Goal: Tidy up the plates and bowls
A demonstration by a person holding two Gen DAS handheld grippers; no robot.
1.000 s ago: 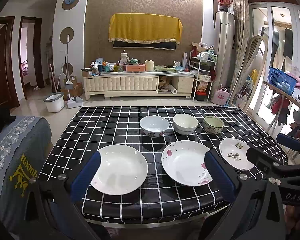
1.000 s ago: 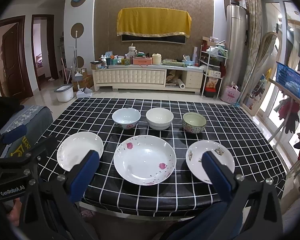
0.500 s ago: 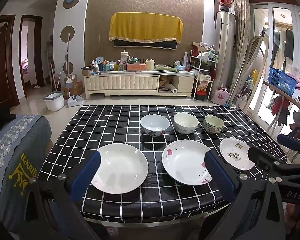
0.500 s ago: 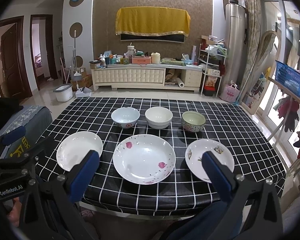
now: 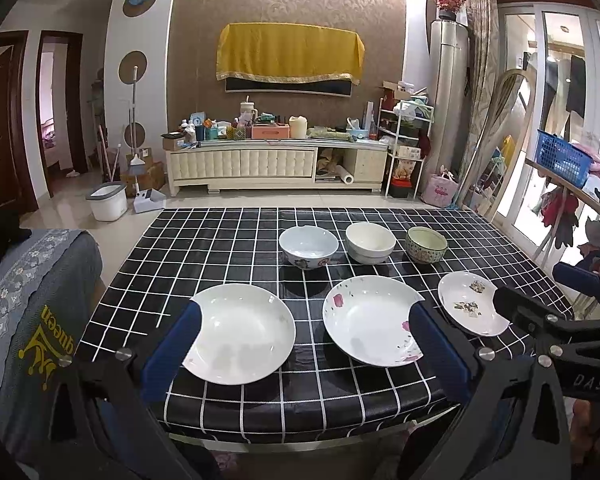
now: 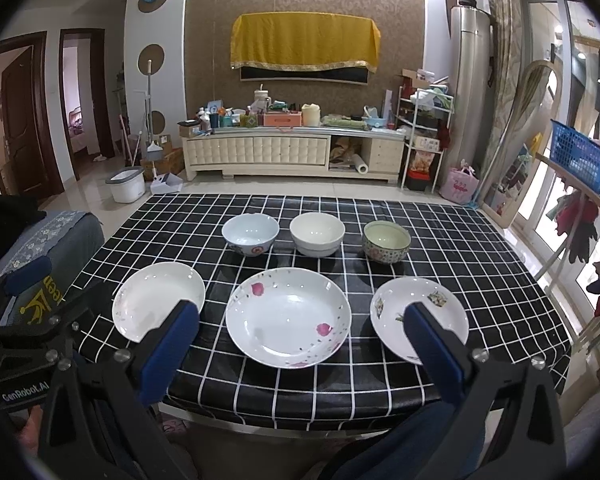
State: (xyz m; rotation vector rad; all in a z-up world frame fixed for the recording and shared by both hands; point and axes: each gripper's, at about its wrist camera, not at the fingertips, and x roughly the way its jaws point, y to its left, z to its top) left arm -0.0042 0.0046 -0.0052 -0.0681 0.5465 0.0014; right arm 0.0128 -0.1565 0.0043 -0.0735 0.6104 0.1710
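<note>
- Two grippers hung at the near edge of the table point(image 5: 228, 236), each with its blue fingers spread wide and nothing between them: the left gripper point(image 5: 304, 344) and the right gripper point(image 6: 300, 340).
- Between the left gripper's fingers, low in its view, lay the plain white plate point(image 5: 242, 332) and the pink-flowered plate point(image 5: 370, 320).
- Right of those sat the small patterned plate point(image 5: 466, 302), partly behind the right gripper's dark frame.
- Three bowls stood in a row at mid-frame, beyond the plates: the pale blue bowl point(image 5: 308, 247), the cream bowl point(image 5: 370, 242) and the green-patterned bowl point(image 5: 426, 244), all apart.
- All six pieces rested on the black checked tablecloth point(image 6: 440, 248).
</note>
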